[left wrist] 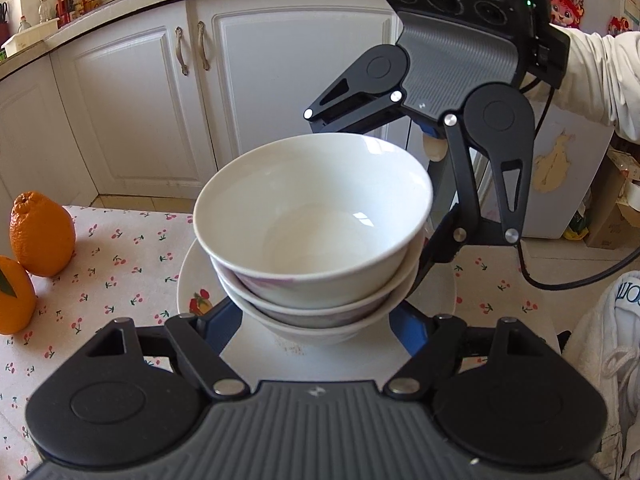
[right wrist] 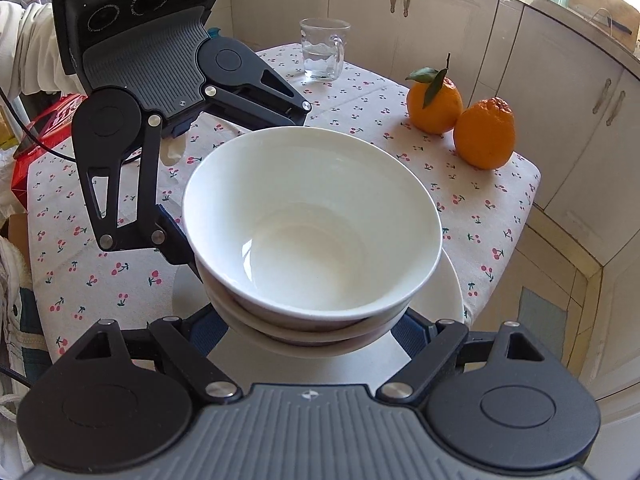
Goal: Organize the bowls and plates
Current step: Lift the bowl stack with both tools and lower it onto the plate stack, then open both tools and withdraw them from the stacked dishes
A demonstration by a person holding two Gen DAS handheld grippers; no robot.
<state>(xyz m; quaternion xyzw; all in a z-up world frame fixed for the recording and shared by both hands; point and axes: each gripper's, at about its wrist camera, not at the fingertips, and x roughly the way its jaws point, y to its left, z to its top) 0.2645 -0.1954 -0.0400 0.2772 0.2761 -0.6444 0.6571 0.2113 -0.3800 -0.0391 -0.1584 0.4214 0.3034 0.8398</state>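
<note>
Three white bowls [left wrist: 312, 216] are nested in a stack on a white plate [left wrist: 192, 280] with a fruit print, on the cherry-print tablecloth. The stack also shows in the right wrist view [right wrist: 312, 220], on the plate [right wrist: 448, 292]. My left gripper [left wrist: 316, 320] has a blue-padded finger [left wrist: 224, 324] on each side of the lowest bowl; the bowls hide the tips. My right gripper [right wrist: 316, 328] straddles the stack from the opposite side, fingers [right wrist: 208, 332] wide apart. Each gripper shows in the other's view, at the stack's far side.
Two oranges [right wrist: 460, 116] sit on the table near its edge; they also show in the left wrist view [left wrist: 40, 236]. A glass mug [right wrist: 322, 50] stands at the table's far end. White kitchen cabinets [left wrist: 140, 100] surround the table. A red box [right wrist: 36, 136] lies beyond the table's left side.
</note>
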